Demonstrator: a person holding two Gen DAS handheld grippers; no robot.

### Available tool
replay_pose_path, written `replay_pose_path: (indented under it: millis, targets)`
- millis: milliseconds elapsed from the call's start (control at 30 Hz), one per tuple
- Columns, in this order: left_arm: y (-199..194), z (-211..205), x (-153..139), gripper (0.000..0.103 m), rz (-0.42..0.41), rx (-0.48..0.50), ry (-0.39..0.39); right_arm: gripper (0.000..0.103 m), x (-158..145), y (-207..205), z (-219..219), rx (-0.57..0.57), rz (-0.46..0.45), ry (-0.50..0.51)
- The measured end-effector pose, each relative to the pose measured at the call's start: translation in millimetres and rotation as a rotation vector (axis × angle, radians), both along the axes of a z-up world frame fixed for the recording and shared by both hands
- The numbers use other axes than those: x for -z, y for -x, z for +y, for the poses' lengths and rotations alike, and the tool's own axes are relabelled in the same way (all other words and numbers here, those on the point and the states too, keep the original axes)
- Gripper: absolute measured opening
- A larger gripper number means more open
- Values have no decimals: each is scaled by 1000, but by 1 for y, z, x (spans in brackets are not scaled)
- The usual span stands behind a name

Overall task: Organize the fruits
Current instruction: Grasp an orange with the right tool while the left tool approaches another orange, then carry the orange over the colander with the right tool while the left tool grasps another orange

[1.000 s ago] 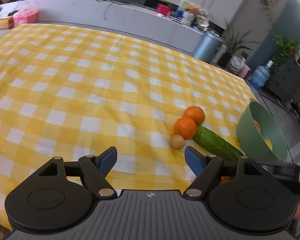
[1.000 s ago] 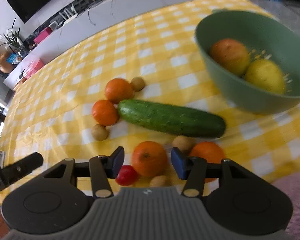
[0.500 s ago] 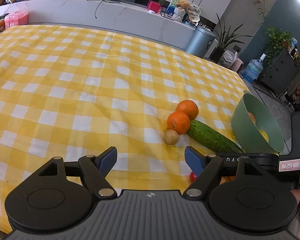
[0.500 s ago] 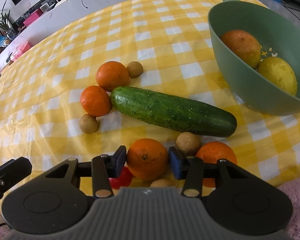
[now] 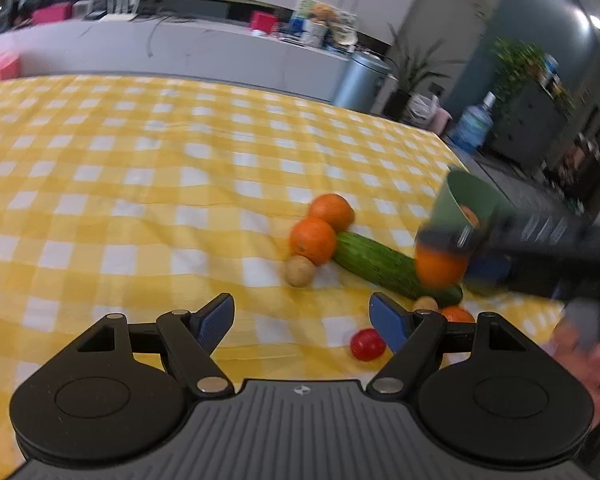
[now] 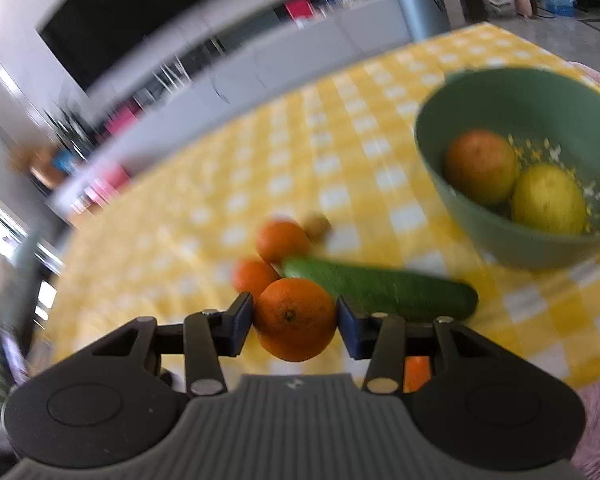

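- The orange [image 6: 295, 319] in your right gripper [image 6: 296, 322] is clamped between the two blue pads, off the cloth; it is round, so it has no long axis to speak of, and its stem dimple faces the right wrist camera.
- From the left wrist view the same orange [image 5: 440, 266] shows blurred, hanging in front of the near end of the cucumber, at about 2 o'clock from your left gripper.
- The cucumber [image 6: 380, 290] lies flat on the yellow checked tablecloth [image 6: 340, 152]; in the right wrist view its long axis runs from 10 o'clock to 4 o'clock, passing behind the held orange.
- Two more oranges sit at the cucumber's far left end: one [image 6: 282, 240] touching its tip, the other [image 6: 254, 274] just beside it, at 11 o'clock from the held fruit.
- A small brown fruit [image 6: 318, 224] sits just beside the upper orange, at its 2 o'clock.
- The green bowl [image 6: 480, 224] stands at 2 o'clock from the held orange, near the cucumber's right end; it holds an orange fruit [image 6: 480, 164] and a yellow one [image 6: 548, 200], touching each other.
- Your left gripper [image 5: 302, 318] has its jaws wide apart with nothing between them, over bare cloth.
- A red tomato [image 5: 366, 344] lies just beside its right pad, at 4 o'clock.
- No writing or label is readable; both views are blurred.
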State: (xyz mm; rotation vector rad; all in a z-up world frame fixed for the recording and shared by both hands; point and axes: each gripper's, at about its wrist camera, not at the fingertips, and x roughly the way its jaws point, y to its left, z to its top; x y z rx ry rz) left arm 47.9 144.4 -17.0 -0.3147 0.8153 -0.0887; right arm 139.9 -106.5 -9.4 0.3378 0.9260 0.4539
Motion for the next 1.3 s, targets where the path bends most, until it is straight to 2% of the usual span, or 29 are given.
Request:
replay_pose_path:
  millis: [133,200,267,333,467,567,733,900,1067,1100,1167,1300]
  targets:
    - [1,-25,5,90,-44,126,-22,43,-23,5,-29,26,-109,-118]
    - [2,-42,8,90,-52,236,-41,43,-30,6,-42,56,-155,-149]
    - [6,-64,8,89,-92,348,-103,43,-32,7,-55,95,-182,-166]
    - [8,-83,7,87,-132,414,-151,43,-30,5,-66,136,-179,-161]
    - [2,-113,10,87,-153,503,-190,43,-20,0,-84,184,-140,-186]
    - [-9,-132,15,83,-149,507,-206,43,-16,0,-95,203,-133,-215]
    - [-30,-150,29,74,-92,484,-208,43,-16,2,-110,222,-140,-262]
    - [-41,-165,36,71,-9,437,-179,43,-8,-5,-114,177,-89,-313]
    - [-50,-173,39,63,32,378,-199,43,-6,-4,-118,188,-78,-305]
    - [-54,-174,40,58,62,355,-206,43,-5,-4,-119,193,-74,-307]
    - [-65,-173,44,56,128,327,-182,43,-5,-4,-122,209,-64,-291]
    - [-66,-172,43,51,142,327,-172,43,-3,-5,-124,219,-57,-277]
